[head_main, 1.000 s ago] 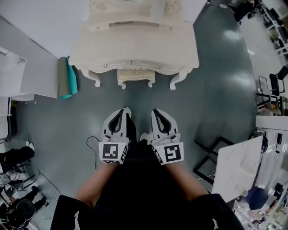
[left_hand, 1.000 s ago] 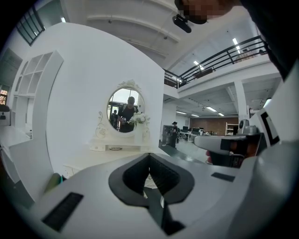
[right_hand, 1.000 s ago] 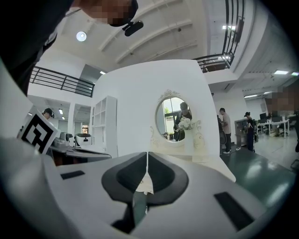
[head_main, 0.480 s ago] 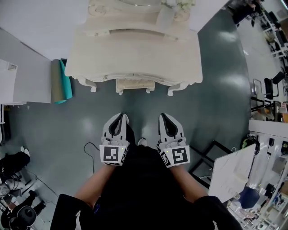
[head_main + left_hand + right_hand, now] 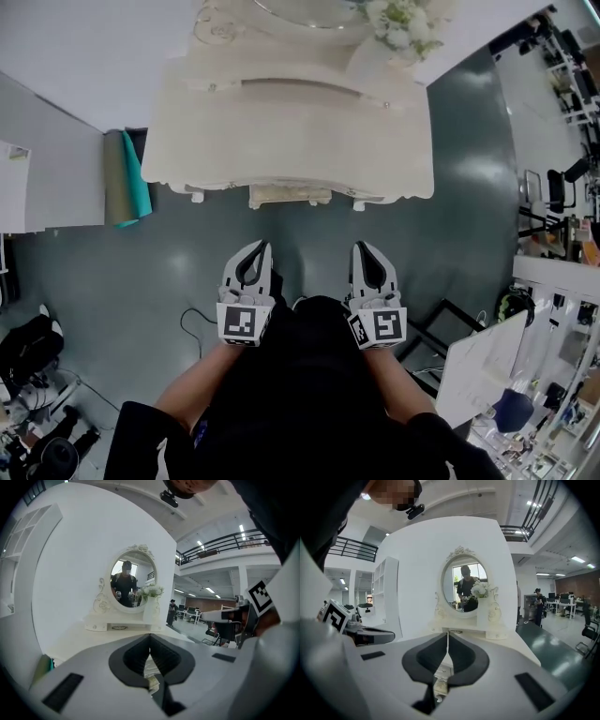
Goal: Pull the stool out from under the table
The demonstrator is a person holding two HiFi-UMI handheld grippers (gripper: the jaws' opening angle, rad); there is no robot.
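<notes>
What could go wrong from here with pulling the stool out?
1. The left tongs and right tongs are shut; they must open to grip the stool.
2. A skewed pull may bump the table and tip the vase.
3. A cable lies close by: it could snag a backward step.

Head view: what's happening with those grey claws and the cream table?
A person facing a cream carved dressing table holds a grey two-jaw gripper in each hand. The left gripper and right gripper are both shut and empty, short of the table. The cream stool sits tucked underneath, untouched.
</notes>
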